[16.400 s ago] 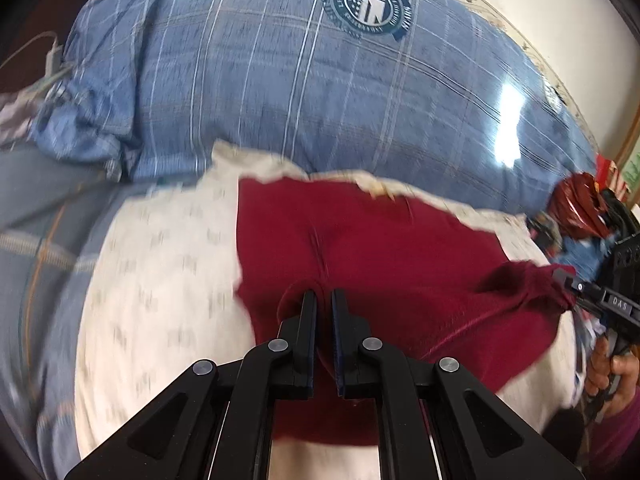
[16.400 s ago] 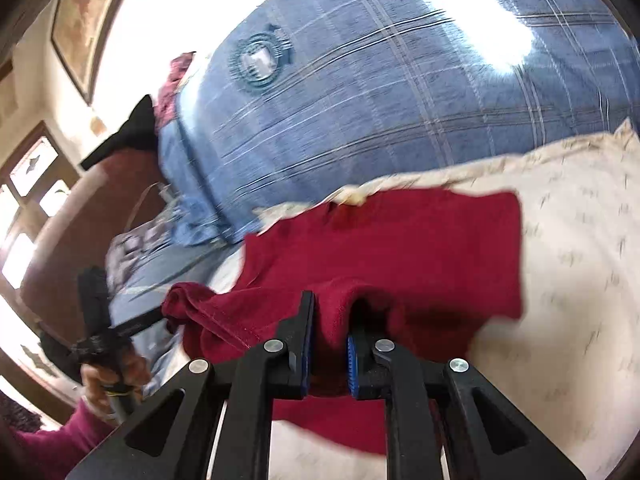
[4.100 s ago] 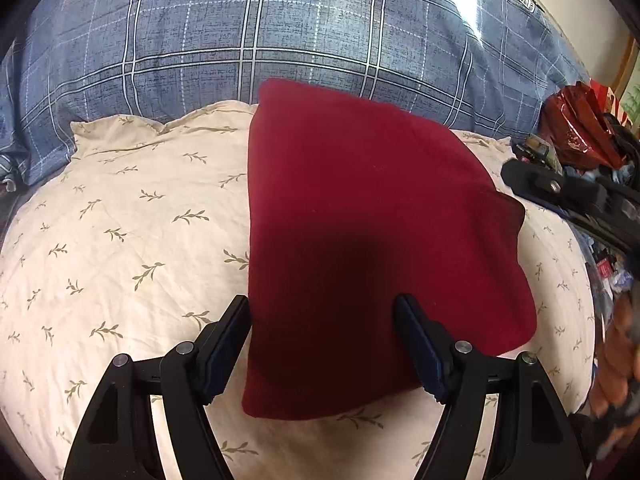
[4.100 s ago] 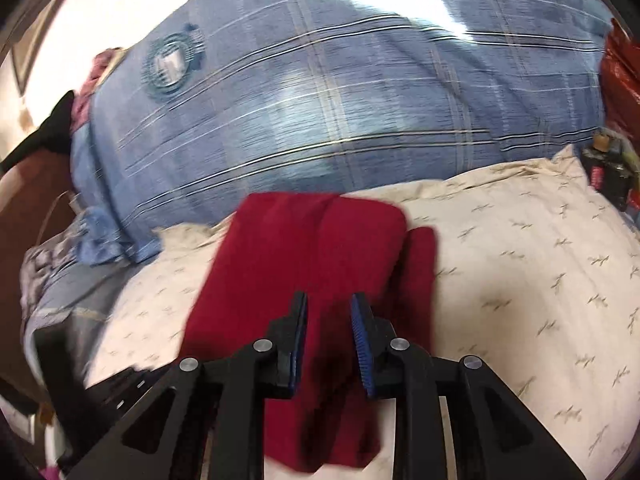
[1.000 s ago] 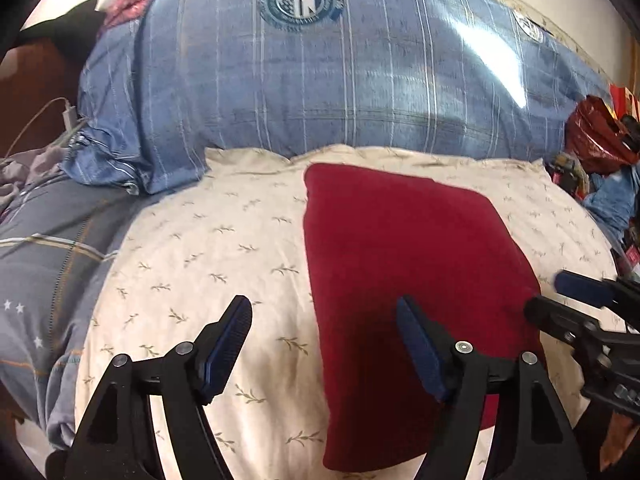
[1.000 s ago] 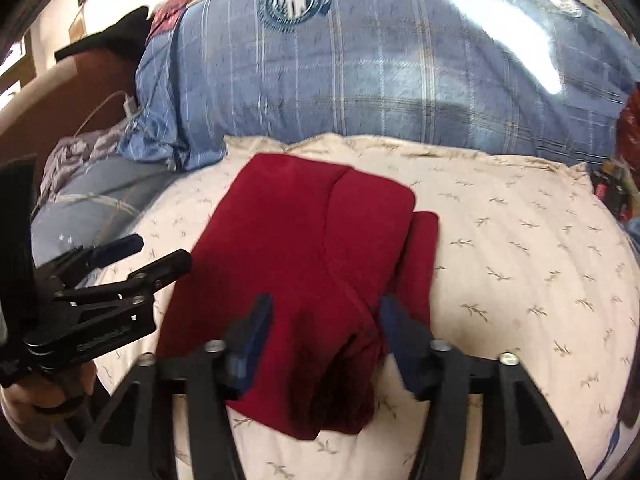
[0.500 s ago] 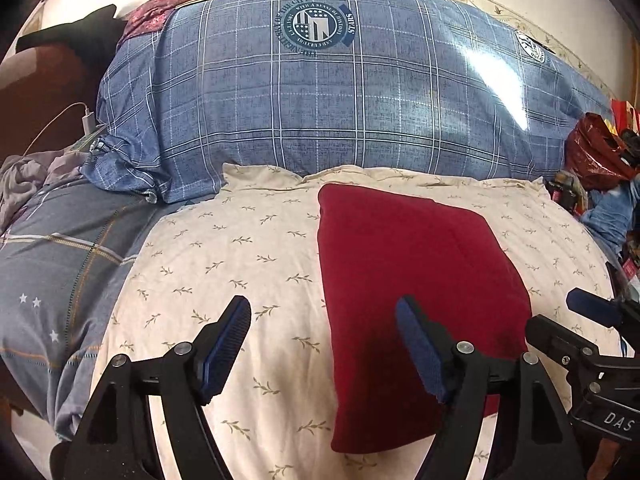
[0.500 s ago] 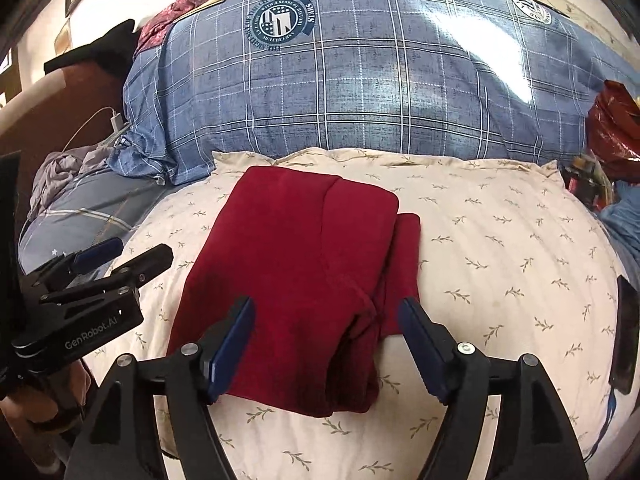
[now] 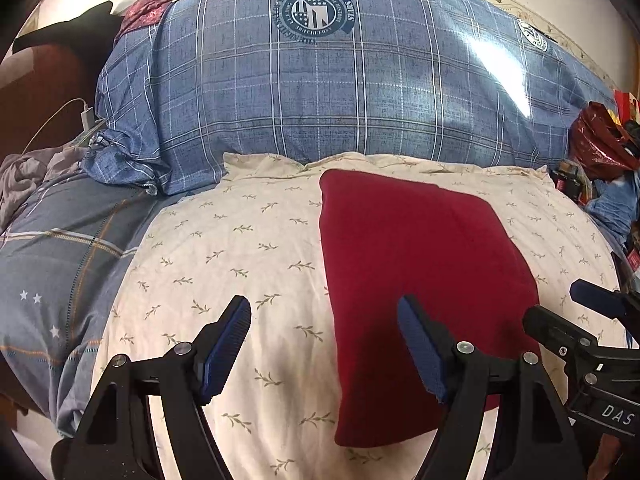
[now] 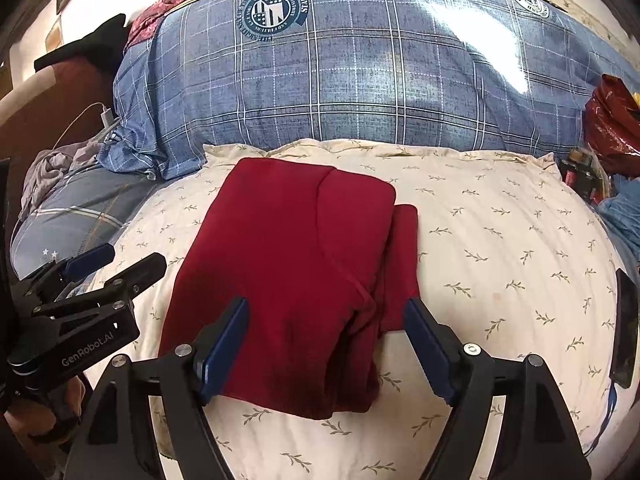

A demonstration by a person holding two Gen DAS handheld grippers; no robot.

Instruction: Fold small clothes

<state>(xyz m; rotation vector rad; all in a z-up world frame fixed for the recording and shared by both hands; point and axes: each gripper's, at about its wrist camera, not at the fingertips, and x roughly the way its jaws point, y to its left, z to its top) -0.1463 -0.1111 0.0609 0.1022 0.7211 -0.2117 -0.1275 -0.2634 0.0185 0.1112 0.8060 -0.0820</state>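
Observation:
A dark red garment (image 9: pixel 416 272) lies folded into a neat rectangle on a cream pillow with a leaf print (image 9: pixel 224 256). In the right wrist view the garment (image 10: pixel 288 272) shows stacked layers at its right edge, on the same pillow (image 10: pixel 500 248). My left gripper (image 9: pixel 324 340) is open and empty, held above the pillow's near edge, left of the garment's middle. My right gripper (image 10: pixel 326 340) is open and empty above the garment's near end. Each gripper shows in the other's view, the right gripper (image 9: pixel 592 320) at right and the left gripper (image 10: pixel 108 264) at left.
A large blue plaid pillow (image 9: pixel 340 92) stands behind the cream pillow. Grey-blue bedding (image 9: pixel 60 264) lies to the left, with a charger and cable (image 9: pixel 86 118). A red bag (image 10: pixel 612 120) and clutter sit at right. A dark phone (image 10: pixel 626 328) lies by the pillow's right edge.
Both grippers have pulled back and up from the folded garment, so more of the bed shows. Both stay open. The garment has not moved.

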